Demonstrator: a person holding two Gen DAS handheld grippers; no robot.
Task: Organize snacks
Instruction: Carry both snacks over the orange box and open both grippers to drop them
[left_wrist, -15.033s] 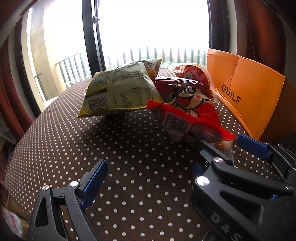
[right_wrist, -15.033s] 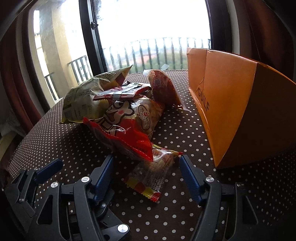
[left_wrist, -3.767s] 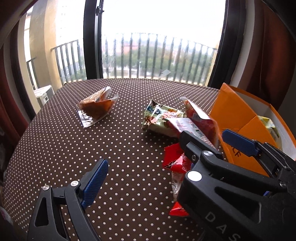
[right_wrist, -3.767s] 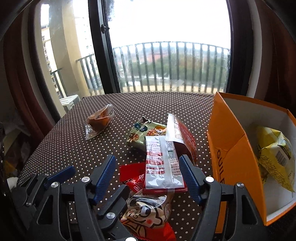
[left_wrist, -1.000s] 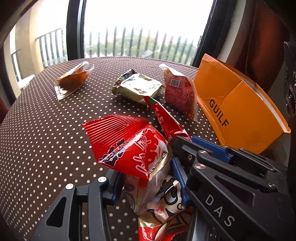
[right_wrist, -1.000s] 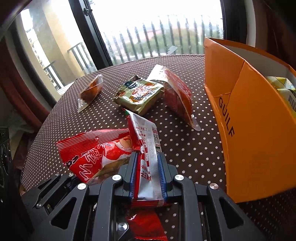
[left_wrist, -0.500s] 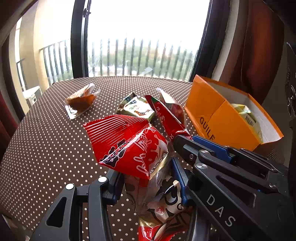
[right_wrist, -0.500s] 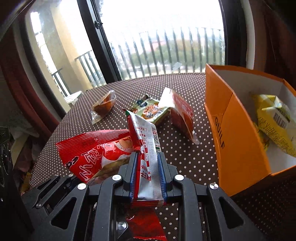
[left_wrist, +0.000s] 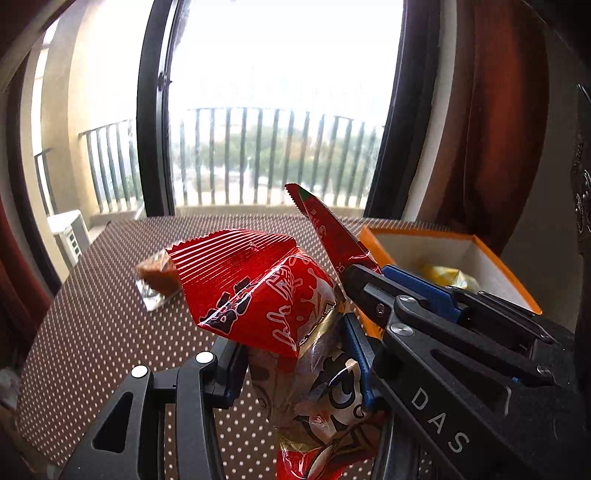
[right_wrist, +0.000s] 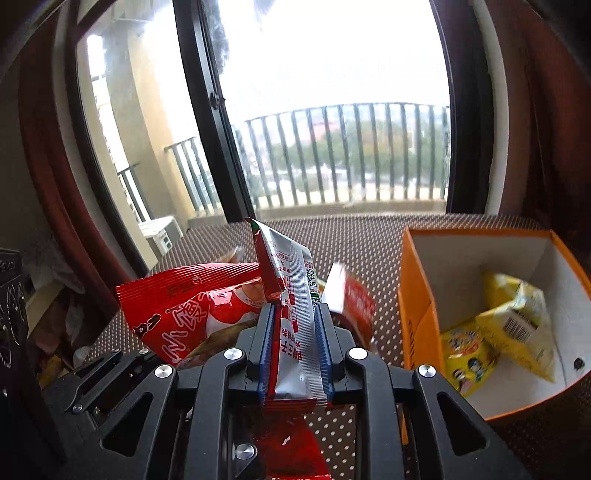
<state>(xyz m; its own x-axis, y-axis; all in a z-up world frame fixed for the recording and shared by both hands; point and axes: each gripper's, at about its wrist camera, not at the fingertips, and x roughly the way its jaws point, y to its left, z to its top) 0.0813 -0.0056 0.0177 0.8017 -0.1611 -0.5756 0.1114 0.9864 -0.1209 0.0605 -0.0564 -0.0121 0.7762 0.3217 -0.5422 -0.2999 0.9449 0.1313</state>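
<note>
A red bag (left_wrist: 273, 295) is clamped in the left gripper (left_wrist: 295, 354); a silver sachet (right_wrist: 295, 306) is pinched in the right gripper (right_wrist: 293, 350) — both held above the table (left_wrist: 92, 332), apparently beside the orange box (right_wrist: 417, 314).

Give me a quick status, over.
Left gripper shut on red snack bag. Right gripper shut on silver-red packet. Orange box open, right. Path looks clear.

Dotted brown table (left_wrist: 92, 332) bears orange box (right_wrist: 417, 325); clear-wrapped snack (left_wrist: 155, 280).
</note>
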